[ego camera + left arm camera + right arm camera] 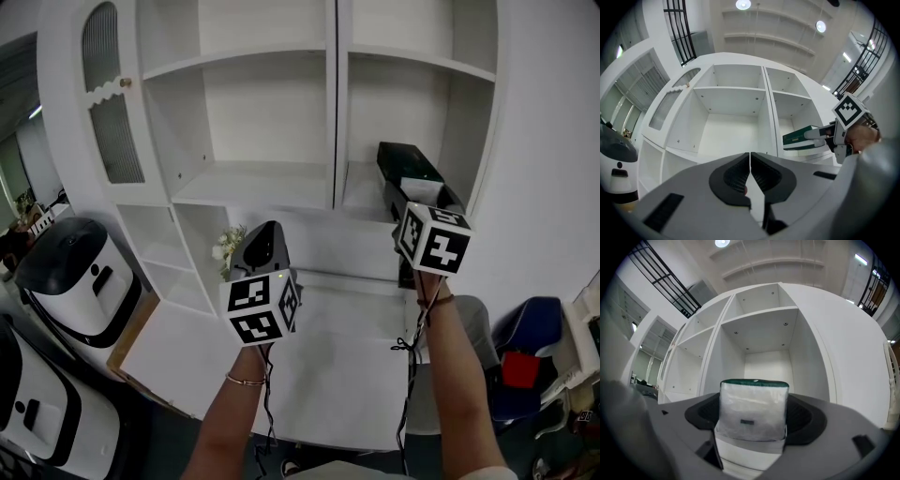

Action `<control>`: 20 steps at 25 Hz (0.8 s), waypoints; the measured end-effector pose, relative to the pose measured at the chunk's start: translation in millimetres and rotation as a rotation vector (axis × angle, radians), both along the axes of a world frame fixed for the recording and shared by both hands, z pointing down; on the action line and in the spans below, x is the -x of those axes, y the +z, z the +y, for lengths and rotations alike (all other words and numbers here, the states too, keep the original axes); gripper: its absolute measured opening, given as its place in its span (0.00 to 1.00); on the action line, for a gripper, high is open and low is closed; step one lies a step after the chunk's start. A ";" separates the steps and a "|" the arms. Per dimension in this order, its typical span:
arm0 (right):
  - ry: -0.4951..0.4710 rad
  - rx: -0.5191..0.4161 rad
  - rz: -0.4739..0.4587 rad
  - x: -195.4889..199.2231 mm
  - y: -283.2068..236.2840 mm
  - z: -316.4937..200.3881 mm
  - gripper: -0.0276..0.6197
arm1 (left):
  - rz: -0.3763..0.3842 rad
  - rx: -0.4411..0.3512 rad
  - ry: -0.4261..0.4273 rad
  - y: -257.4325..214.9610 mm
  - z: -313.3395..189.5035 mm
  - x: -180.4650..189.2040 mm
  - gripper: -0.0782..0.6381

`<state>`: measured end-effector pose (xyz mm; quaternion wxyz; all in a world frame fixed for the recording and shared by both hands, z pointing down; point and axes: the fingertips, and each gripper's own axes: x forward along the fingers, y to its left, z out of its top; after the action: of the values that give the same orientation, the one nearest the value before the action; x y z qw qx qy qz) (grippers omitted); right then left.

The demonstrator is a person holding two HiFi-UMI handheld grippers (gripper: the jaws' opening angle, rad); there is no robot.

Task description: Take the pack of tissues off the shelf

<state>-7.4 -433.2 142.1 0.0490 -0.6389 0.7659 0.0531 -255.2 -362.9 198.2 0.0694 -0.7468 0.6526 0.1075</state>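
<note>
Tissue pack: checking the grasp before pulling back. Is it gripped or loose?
Gripped. In the right gripper view, the fingers of the right gripper press both sides of the tissue pack.

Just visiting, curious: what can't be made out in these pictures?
Print on the pack of tissues: right gripper view, label too small.
Pack's underside: same view, hidden by the right tongs holding it.
Right tongs' tips: head view, behind their marker cube.
</note>
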 end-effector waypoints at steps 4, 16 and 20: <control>-0.034 -0.031 -0.009 -1.5 -12.1 17.0 0.67 | -0.009 -0.012 -0.024 -7.9 16.9 -6.7 0.14; -0.164 -0.130 -0.055 9.2 -48.7 70.2 0.68 | -0.013 -0.076 -0.119 -37.1 70.5 -8.0 0.14; -0.203 -0.159 -0.073 13.8 -60.1 87.1 0.68 | -0.016 -0.101 -0.151 -48.3 87.5 -3.8 0.14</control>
<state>-21.1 -346.1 82.0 0.1328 -0.5535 0.8178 0.0852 -251.5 -275.4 149.9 0.1198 -0.6918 0.7003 0.1288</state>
